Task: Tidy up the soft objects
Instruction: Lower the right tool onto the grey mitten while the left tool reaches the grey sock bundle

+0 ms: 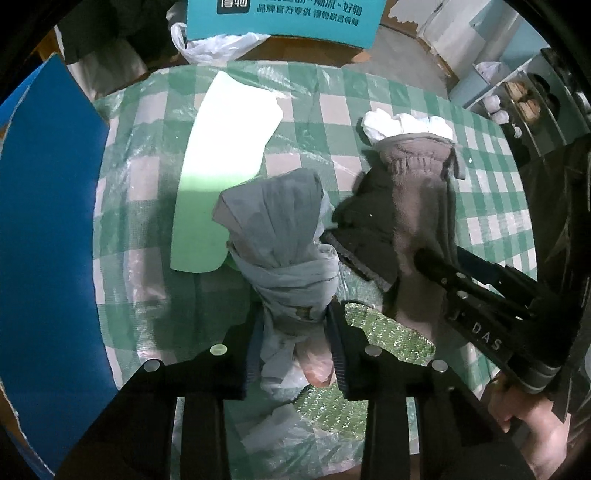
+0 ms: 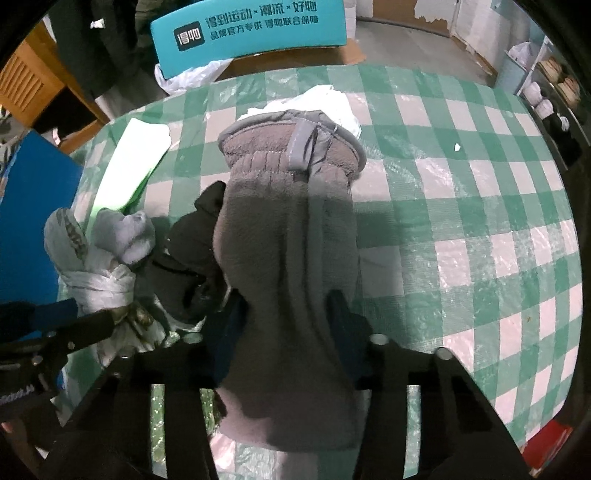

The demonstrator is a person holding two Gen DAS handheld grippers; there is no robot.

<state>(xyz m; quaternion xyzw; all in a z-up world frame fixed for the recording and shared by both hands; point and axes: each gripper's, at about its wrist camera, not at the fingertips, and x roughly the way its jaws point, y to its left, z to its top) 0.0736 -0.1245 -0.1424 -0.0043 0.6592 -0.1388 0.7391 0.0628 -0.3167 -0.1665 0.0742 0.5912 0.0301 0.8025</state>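
Observation:
My left gripper [image 1: 293,332] is shut on a knotted grey cloth bundle [image 1: 280,236] and holds it over the green checked table [image 1: 491,206]. My right gripper [image 2: 288,317] is shut on a brown fleece glove [image 2: 288,229] with a grey strap at its cuff. In the left wrist view the glove [image 1: 410,184] and the right gripper [image 1: 439,266] are to the right of the bundle. In the right wrist view the bundle [image 2: 99,258] and the left gripper [image 2: 110,317] are at the left. A dark piece [image 2: 192,251] lies between the bundle and the glove.
A pale green sheet [image 1: 225,147] lies on the table at the left. A white crumpled item [image 1: 402,123] sits behind the glove. A blue panel [image 1: 48,229] stands at the left edge. A teal box [image 2: 251,33] and plastic bag stand beyond the far edge.

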